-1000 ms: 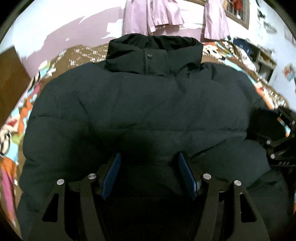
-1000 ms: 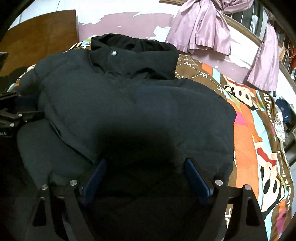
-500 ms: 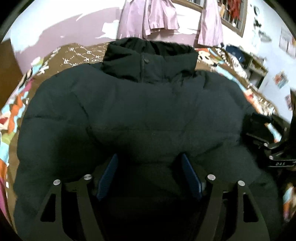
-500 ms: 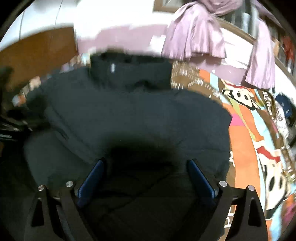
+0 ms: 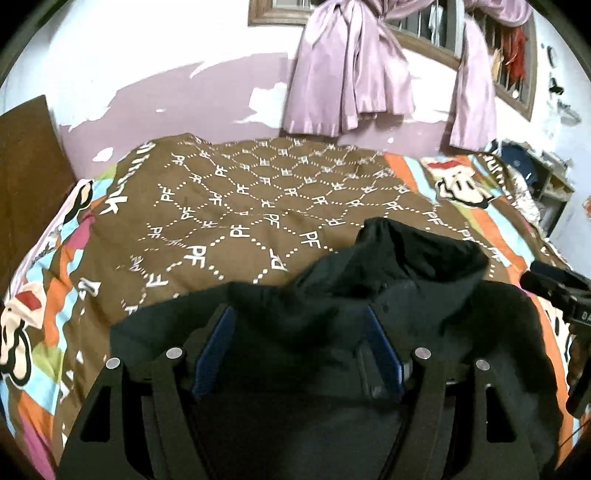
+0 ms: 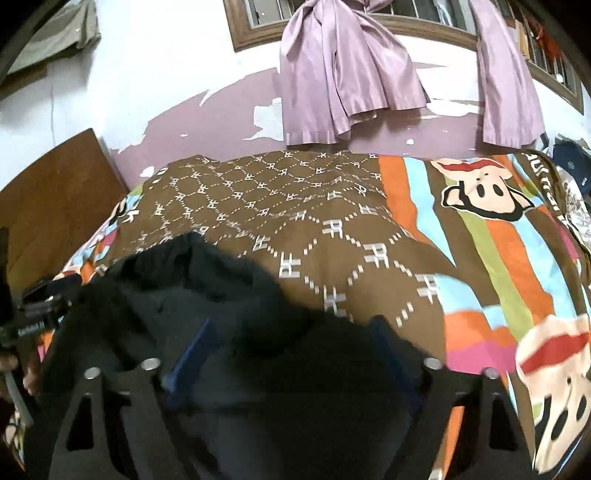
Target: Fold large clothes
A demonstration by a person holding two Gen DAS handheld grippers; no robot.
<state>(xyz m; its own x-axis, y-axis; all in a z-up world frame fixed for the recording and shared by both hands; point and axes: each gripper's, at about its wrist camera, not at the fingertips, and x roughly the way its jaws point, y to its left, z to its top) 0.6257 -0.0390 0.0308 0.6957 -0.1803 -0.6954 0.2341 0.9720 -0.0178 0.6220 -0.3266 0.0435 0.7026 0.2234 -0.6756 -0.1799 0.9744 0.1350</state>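
Peeling lilac wall (image 5: 207, 92), knotted curtains (image 6: 343, 70), barred window (image 6: 436, 11).

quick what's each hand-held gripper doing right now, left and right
Left hand-held gripper: holding a bunched fold of the black jacket.
Right hand-held gripper: jaws closing, jacket between them.

Jacket (image 5: 388, 295) is lying bunched on the near part of the bedspread (image 5: 240, 206), collar end rising toward the right in the left wrist view. Curtains (image 5: 347, 74) are hanging on the wall behind the bed. Headboard (image 6: 51, 192) is standing at the left; shelf (image 5: 550, 184) is sitting at the right.
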